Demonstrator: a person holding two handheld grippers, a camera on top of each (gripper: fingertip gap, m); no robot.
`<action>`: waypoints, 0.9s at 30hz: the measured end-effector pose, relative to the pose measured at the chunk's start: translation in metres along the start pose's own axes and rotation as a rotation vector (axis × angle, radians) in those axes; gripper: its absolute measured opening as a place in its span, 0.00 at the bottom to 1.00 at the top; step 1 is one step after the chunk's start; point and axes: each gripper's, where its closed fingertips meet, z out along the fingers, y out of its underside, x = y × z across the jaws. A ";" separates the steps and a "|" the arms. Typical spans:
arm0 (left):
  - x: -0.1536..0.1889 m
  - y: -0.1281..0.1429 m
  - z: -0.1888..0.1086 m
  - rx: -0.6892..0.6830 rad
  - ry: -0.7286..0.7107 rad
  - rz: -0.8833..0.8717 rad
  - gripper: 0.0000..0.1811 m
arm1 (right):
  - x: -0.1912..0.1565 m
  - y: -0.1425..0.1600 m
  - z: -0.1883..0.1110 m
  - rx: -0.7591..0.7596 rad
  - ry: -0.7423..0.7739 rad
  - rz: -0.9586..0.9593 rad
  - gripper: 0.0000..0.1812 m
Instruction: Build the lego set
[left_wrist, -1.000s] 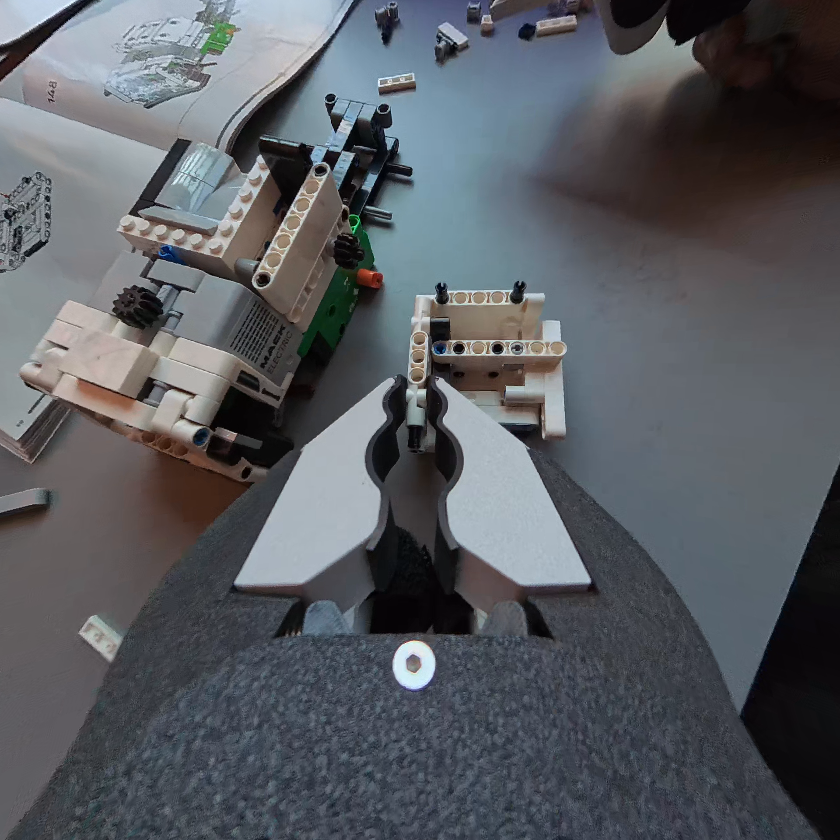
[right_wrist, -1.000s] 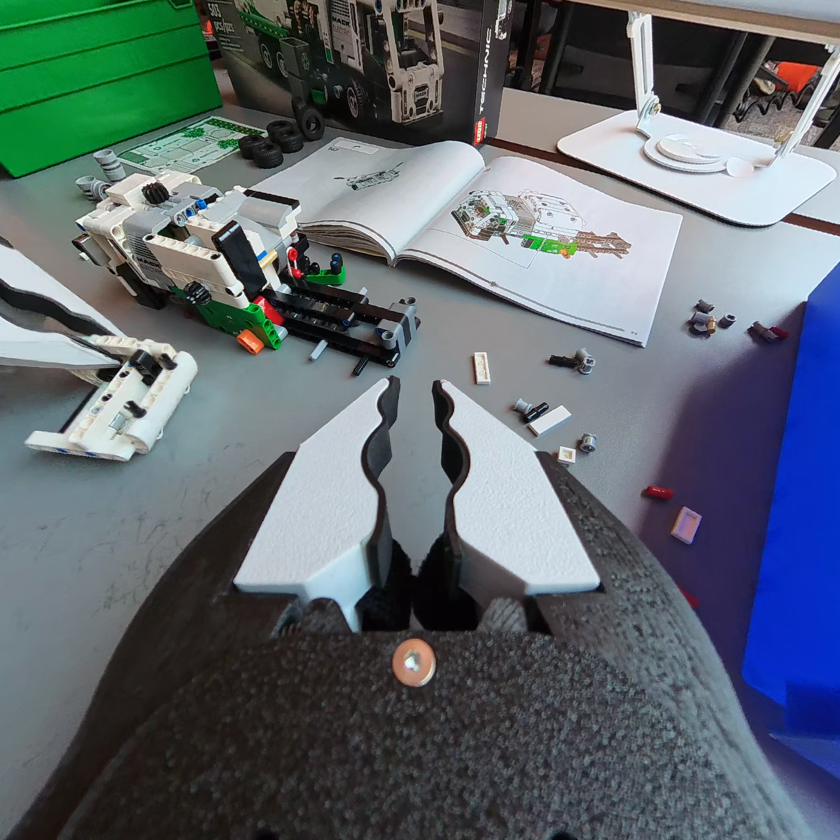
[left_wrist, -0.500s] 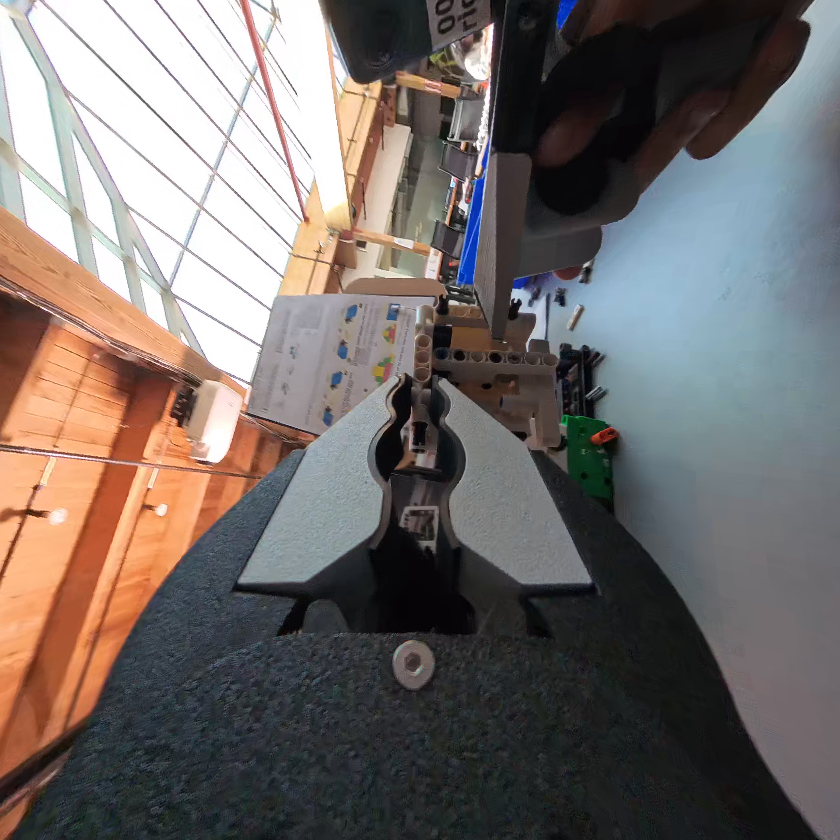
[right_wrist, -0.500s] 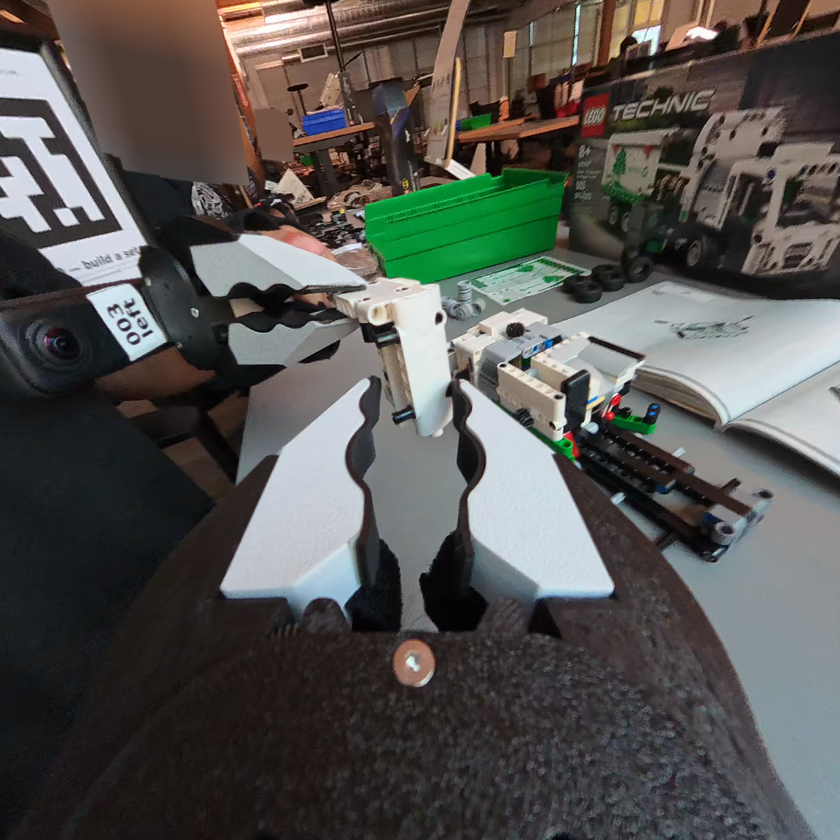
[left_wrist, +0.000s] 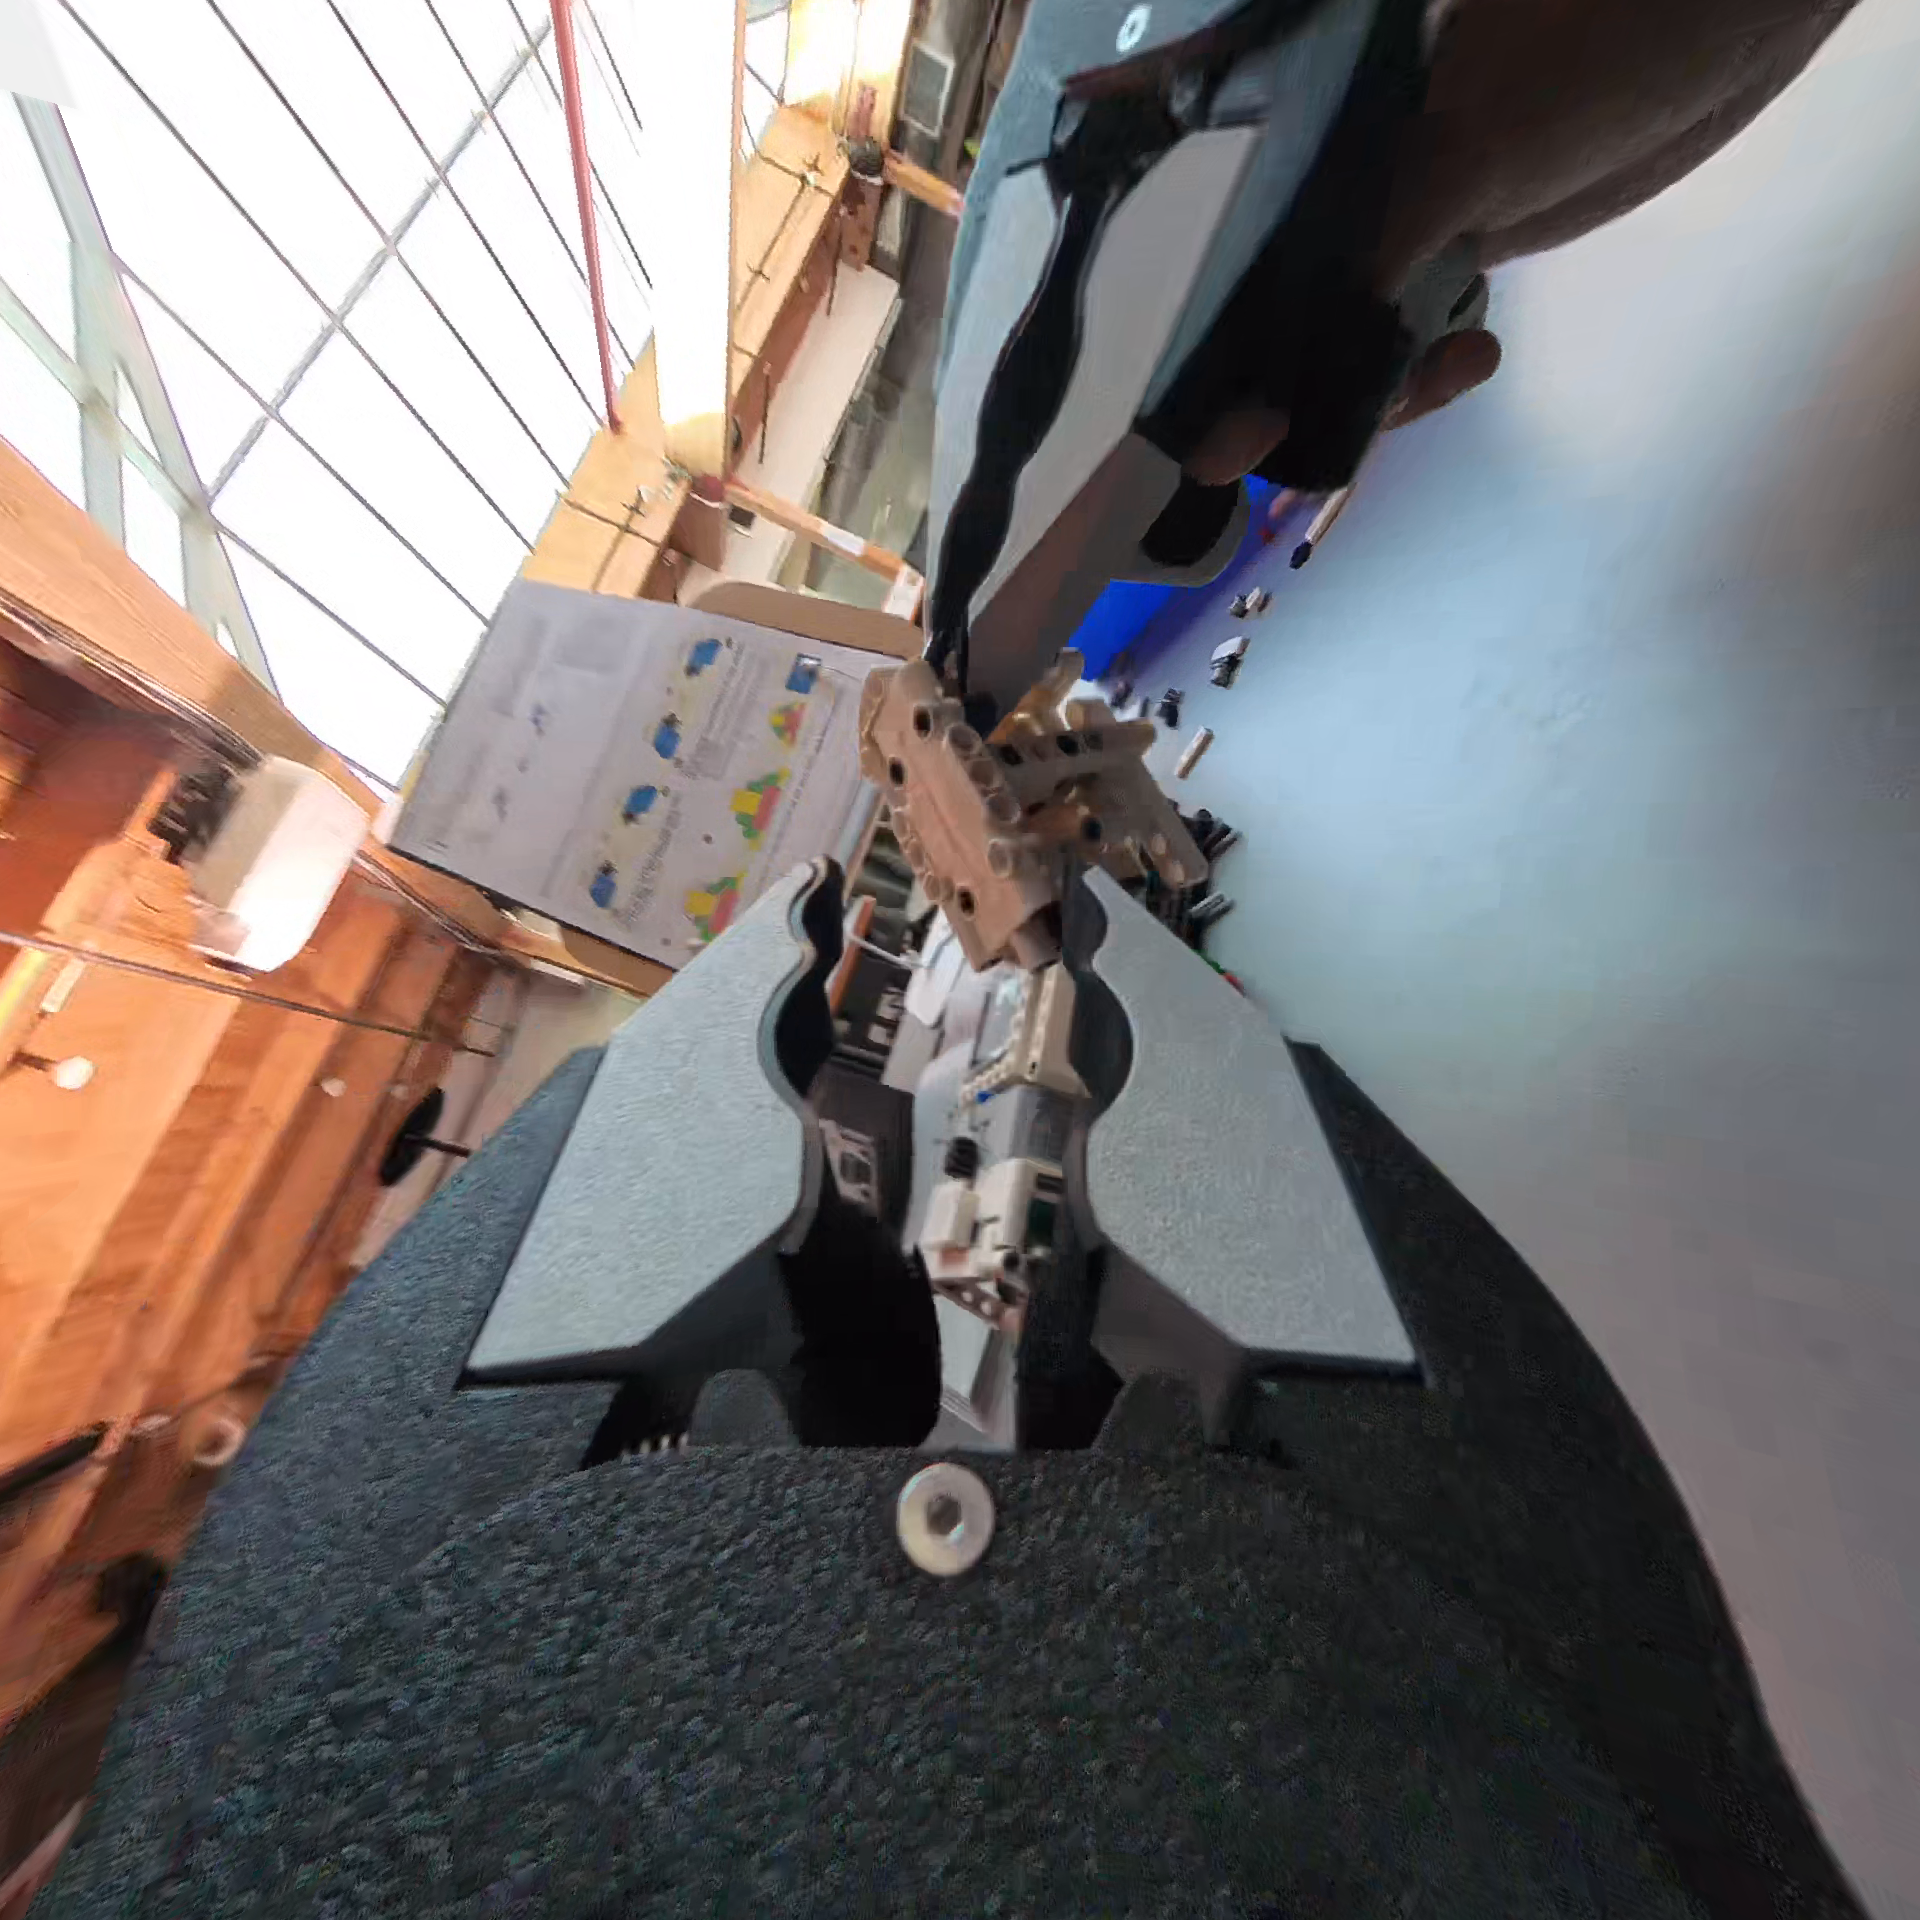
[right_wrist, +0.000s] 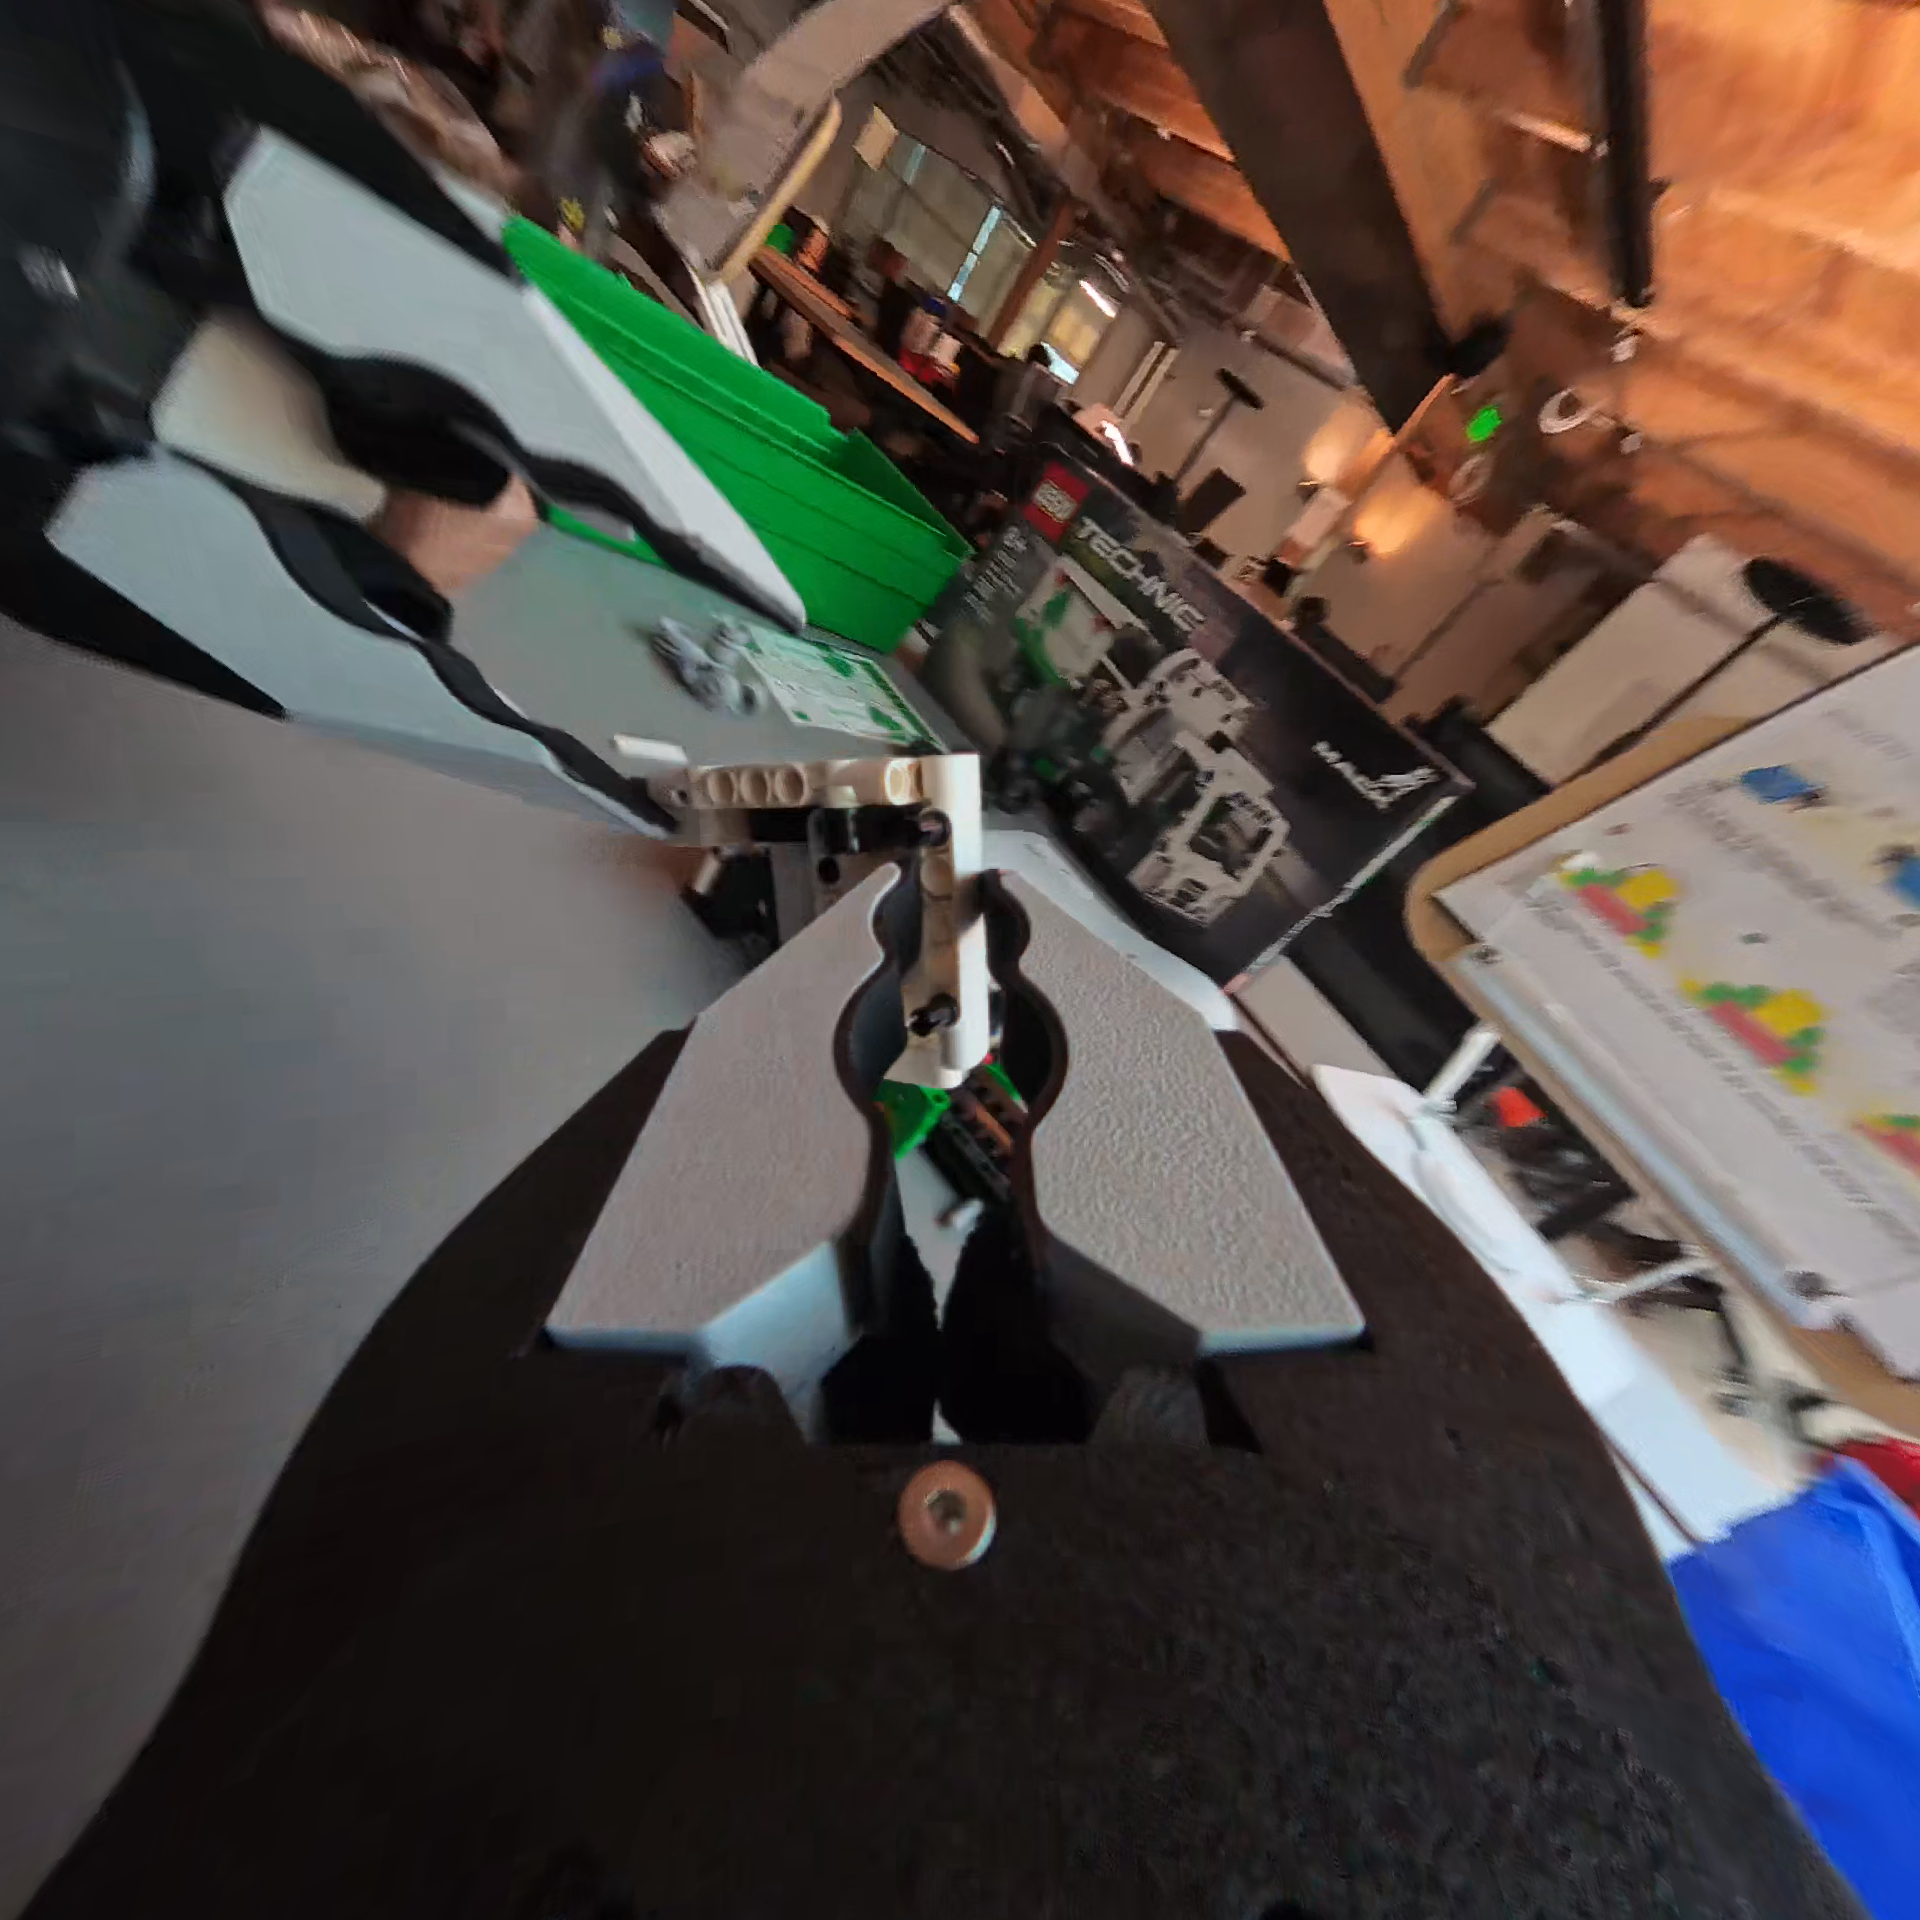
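Observation:
A small white lego subassembly (right_wrist: 951, 935) of beams with black pins hangs in the air above the grey table (right_wrist: 260, 987). My right gripper (right_wrist: 945, 883) is shut on its lower white beam. My left gripper (left_wrist: 951, 883) is open, and the subassembly (left_wrist: 987, 810) sits just beyond its tips, close to the right finger (left_wrist: 1195, 1091). In the left wrist view the right gripper (left_wrist: 951, 655) grips the subassembly from the far side. In the right wrist view the left gripper (right_wrist: 727, 717) shows at upper left, its lower finger touching the subassembly's end. The partly built truck (left_wrist: 987, 1205) lies on the table behind.
A green bin (right_wrist: 790, 457), the set's box (right_wrist: 1195, 727) and a sticker sheet (right_wrist: 821, 696) stand at the table's far side. Loose small parts (left_wrist: 1226, 655) lie on the table (left_wrist: 1558, 831). A blue bin (right_wrist: 1818, 1662) is at the right, and a board with coloured pictures (right_wrist: 1714, 935) stands behind. Left tips to right tips: about 5 centimeters.
The left gripper lifted the subassembly off the table and tilted it sideways. The right gripper closed on it. The left gripper's jaws have opened and let go.

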 end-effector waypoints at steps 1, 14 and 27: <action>0.003 0.002 -0.001 -0.005 0.033 -0.072 0.25 | 0.001 0.005 0.000 -0.029 0.047 -0.079 0.05; 0.032 -0.005 0.009 -0.020 0.632 -1.224 0.36 | -0.016 -0.003 -0.001 -0.007 0.226 -0.508 0.03; 0.035 0.005 0.007 0.001 0.507 -0.653 0.19 | -0.030 -0.009 -0.032 0.009 0.091 -0.177 0.15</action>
